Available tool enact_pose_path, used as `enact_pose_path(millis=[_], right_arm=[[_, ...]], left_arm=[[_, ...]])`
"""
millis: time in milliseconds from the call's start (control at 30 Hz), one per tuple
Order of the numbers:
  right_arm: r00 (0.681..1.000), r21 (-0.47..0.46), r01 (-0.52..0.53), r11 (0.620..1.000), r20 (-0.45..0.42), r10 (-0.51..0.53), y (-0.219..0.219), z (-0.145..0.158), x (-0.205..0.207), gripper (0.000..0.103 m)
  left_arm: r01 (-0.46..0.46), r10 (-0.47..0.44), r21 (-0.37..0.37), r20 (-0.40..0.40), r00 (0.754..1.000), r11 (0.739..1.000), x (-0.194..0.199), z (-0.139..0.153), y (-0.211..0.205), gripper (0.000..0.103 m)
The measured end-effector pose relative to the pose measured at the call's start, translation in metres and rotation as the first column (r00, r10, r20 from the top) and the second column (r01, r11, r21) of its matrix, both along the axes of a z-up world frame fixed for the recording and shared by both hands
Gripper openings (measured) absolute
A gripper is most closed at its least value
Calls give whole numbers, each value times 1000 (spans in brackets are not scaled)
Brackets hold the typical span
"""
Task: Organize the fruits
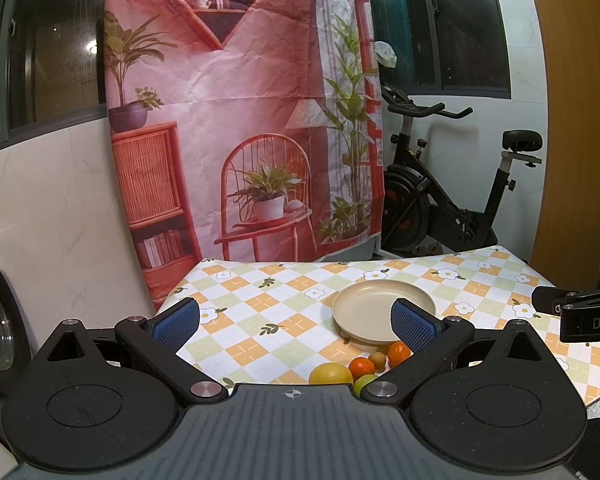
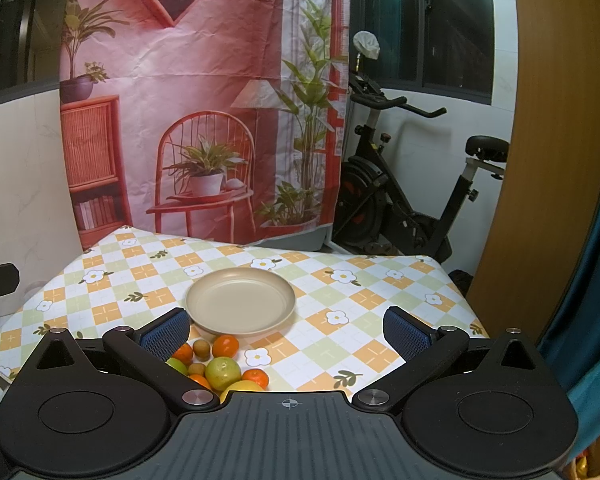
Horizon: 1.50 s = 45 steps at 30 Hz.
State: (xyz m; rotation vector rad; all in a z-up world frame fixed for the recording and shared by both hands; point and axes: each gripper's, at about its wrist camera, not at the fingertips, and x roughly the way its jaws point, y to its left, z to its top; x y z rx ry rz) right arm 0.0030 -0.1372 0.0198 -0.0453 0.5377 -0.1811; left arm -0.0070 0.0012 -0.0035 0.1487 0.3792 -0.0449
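An empty beige plate (image 2: 240, 300) (image 1: 380, 308) sits on the checked tablecloth. Just in front of it lies a cluster of fruit: small oranges (image 2: 225, 346) (image 1: 361, 367), a green citrus (image 2: 223, 372), brown kiwis (image 2: 201, 348) (image 1: 377, 359) and a yellow lemon (image 1: 331, 373). My left gripper (image 1: 296, 320) is open above the table, the fruit near its right finger. My right gripper (image 2: 286, 330) is open too, the fruit by its left finger. Neither holds anything.
The table (image 2: 380, 300) carries a flowered checked cloth. A printed backdrop (image 2: 200, 100) hangs behind it, and an exercise bike (image 2: 400, 200) stands at the back right. The other gripper's black body (image 1: 576, 312) shows at the right edge of the left wrist view.
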Motion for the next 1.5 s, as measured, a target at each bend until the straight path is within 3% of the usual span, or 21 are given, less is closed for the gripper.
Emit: enact_pose_path(millis=[567, 900, 1067, 1133, 1367, 1500], right_arm=[[1000, 0, -6, 1000, 1, 6, -2, -2, 2, 103], [989, -39, -122, 992, 79, 124, -16, 5, 10, 103], [977, -73, -159, 985, 134, 167, -24, -13, 30, 103], [976, -70, -160, 985, 138, 169, -28, -24, 41, 103], [963, 36, -221, 975, 167, 212, -41, -65, 74, 103], [964, 59, -225, 973, 161, 213, -43, -83, 81, 103]], left_arm=[[-1, 1, -4, -11, 1000, 1000, 2, -1, -1, 103], [-39, 40, 24, -38, 998, 999, 25, -8, 7, 103], [-60, 61, 14, -69, 996, 998, 51, -17, 14, 100], [-48, 49, 16, -77, 996, 999, 59, -22, 14, 94], [13, -22, -79, -117, 993, 997, 81, -45, 20, 82], [14, -26, -80, -148, 989, 997, 92, -62, 22, 76]])
